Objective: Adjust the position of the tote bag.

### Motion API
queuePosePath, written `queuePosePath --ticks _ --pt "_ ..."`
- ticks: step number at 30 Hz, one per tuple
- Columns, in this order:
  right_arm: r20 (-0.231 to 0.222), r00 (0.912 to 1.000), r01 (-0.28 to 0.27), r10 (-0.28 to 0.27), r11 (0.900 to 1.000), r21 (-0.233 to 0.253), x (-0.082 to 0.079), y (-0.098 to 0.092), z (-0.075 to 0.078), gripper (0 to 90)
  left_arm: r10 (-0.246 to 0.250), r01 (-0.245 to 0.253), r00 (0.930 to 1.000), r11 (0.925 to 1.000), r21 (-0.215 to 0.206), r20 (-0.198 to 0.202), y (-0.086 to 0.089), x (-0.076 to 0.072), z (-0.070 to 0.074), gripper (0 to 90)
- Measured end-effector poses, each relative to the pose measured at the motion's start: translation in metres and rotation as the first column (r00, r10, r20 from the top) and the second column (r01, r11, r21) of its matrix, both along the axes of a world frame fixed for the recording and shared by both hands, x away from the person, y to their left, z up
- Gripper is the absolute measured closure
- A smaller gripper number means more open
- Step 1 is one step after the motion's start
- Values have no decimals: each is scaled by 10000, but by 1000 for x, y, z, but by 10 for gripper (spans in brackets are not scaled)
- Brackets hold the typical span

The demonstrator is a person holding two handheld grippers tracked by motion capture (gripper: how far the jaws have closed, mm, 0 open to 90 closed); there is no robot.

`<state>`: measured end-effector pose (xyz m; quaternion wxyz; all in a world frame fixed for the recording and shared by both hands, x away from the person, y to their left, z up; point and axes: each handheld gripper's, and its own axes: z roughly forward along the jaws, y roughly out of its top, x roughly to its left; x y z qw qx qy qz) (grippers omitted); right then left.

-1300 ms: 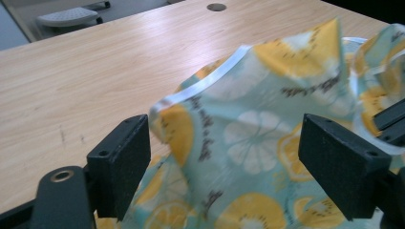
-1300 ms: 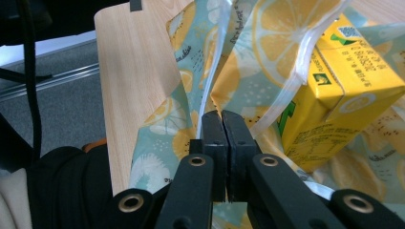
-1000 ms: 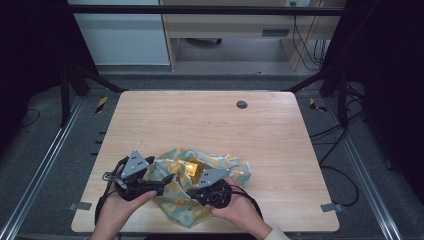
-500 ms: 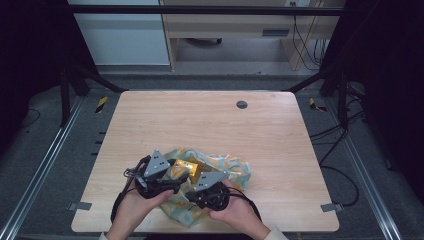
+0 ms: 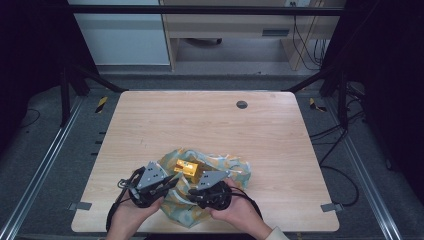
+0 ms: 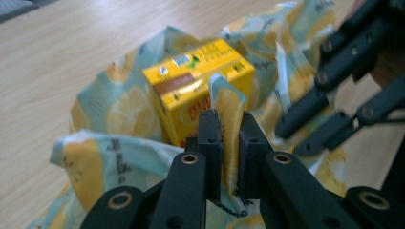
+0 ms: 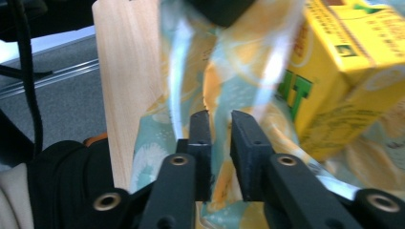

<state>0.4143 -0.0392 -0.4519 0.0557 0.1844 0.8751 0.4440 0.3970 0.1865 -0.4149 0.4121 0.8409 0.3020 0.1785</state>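
A yellow drink carton (image 5: 186,168) (image 6: 198,83) (image 7: 351,62) lies on a pale blue cloth printed with lemons (image 5: 227,167) (image 6: 110,152) (image 7: 229,71) near the table's front edge. My left gripper (image 5: 172,183) (image 6: 228,129) is shut on a fold of the cloth right in front of the carton. Beside it, my right gripper (image 5: 192,190) (image 7: 221,125) is shut on another fold of the same cloth, with the carton to its right. In the left gripper view the right gripper's black jaws stand at the right.
The wooden table (image 5: 210,125) stretches away bare beyond the cloth, with a round dark grommet (image 5: 242,104) near its far edge. Metal rails and cables run along the floor on both sides. The table's front edge is close under the hands.
The left hand and its gripper moved right and in toward the right gripper; both now pinch cloth side by side. The cloth has bunched up closer around the carton.
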Motion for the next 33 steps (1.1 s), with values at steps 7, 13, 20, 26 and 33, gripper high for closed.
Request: queuePosePath --ticks 7,13,20,26,33 --pt "139 9991 404 -405 9991 116 0 -14 12 622 -230 241 9992 9992 317 -335 10 -8 -16 853" --pt "316 9971 693 -691 9976 -49 5 -29 24 565 -312 350 9972 9978 558 -673 13 -12 -29 857" --pt "709 9845 1631 -1607 9862 -295 23 -53 42 561 -449 522 9950 9954 808 -894 9 -10 -38 860" --pt "853 9811 1809 -1739 9801 -821 46 -49 53 563 -506 596 9940 9939 924 -972 9 -8 -42 866" --pt "661 9847 1693 -1609 9741 -1497 73 -38 52 591 -507 610 9932 9934 970 -1051 9 -7 -44 866"
